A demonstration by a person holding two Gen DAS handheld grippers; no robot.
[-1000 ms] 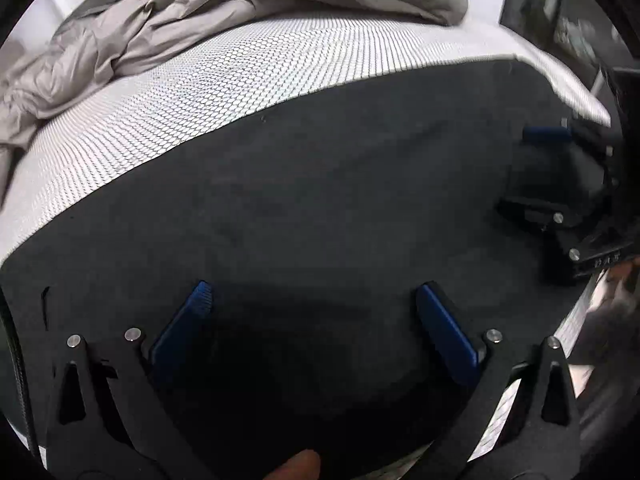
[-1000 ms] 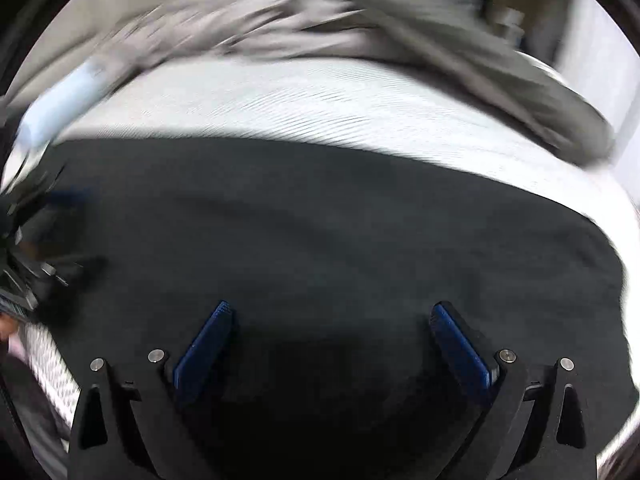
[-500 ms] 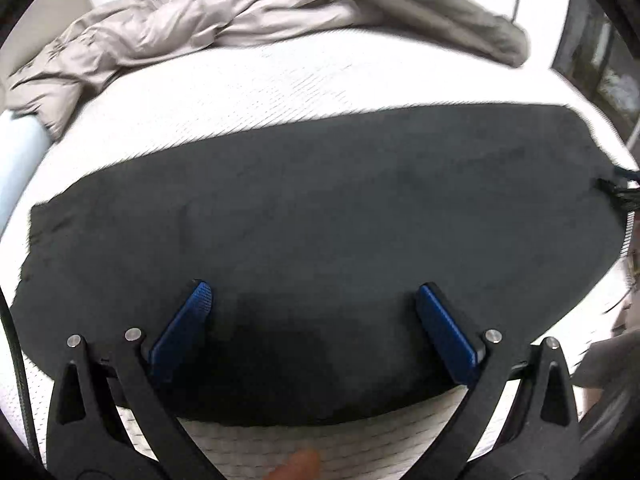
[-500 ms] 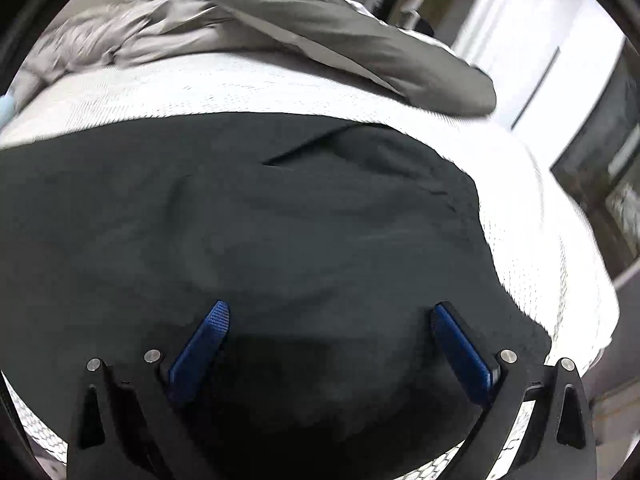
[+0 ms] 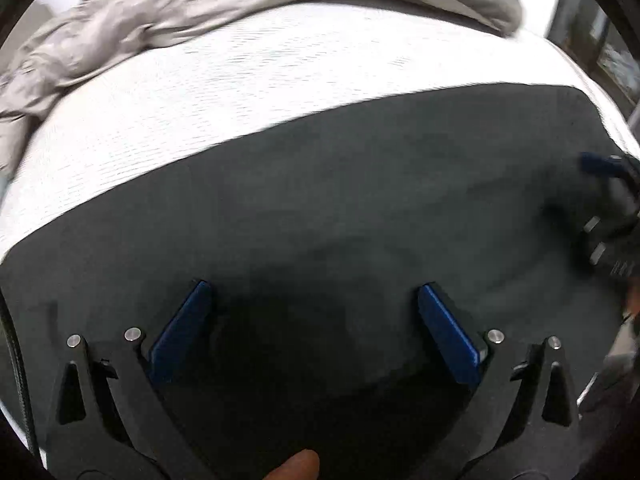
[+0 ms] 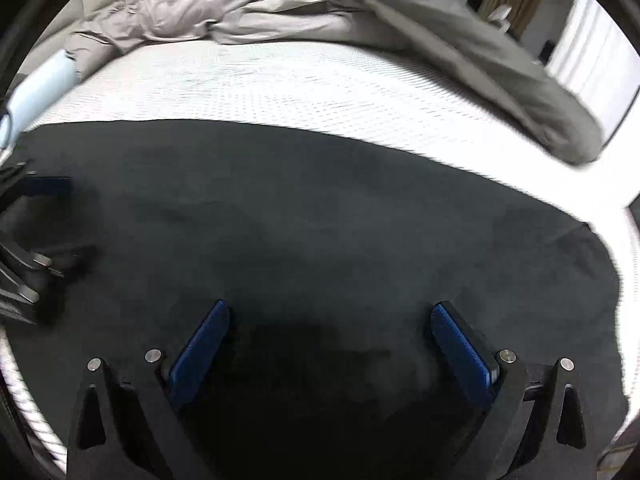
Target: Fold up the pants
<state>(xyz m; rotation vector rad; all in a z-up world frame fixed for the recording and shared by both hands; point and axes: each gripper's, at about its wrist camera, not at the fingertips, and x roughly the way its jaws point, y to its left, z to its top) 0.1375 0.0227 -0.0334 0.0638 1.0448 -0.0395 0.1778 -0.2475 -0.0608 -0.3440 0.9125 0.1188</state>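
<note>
While both tools hang just above the dark cloth, neither has taken hold of anything: the left gripper (image 5: 314, 320) has its blue pads spread wide apart with only fabric showing between them, and the right gripper (image 6: 330, 340) is spread the same way and just as empty. Each shows at the edge of the other's view, so the two are working side by side over the same piece. Under them the pants (image 5: 320, 208) lie flat and smooth across the near part of the bed (image 6: 280, 80), their far edge running straight against the white textured mattress cover. As far as the blurred, distorted views allow, they look like one broad dark panel, possibly already folded leg over leg, though no seam or waistband is clear. Judging by that, the spreading is done and the shortening folds remain. A rumpled grey blanket (image 6: 248, 12) sits well beyond, at the back.
</note>
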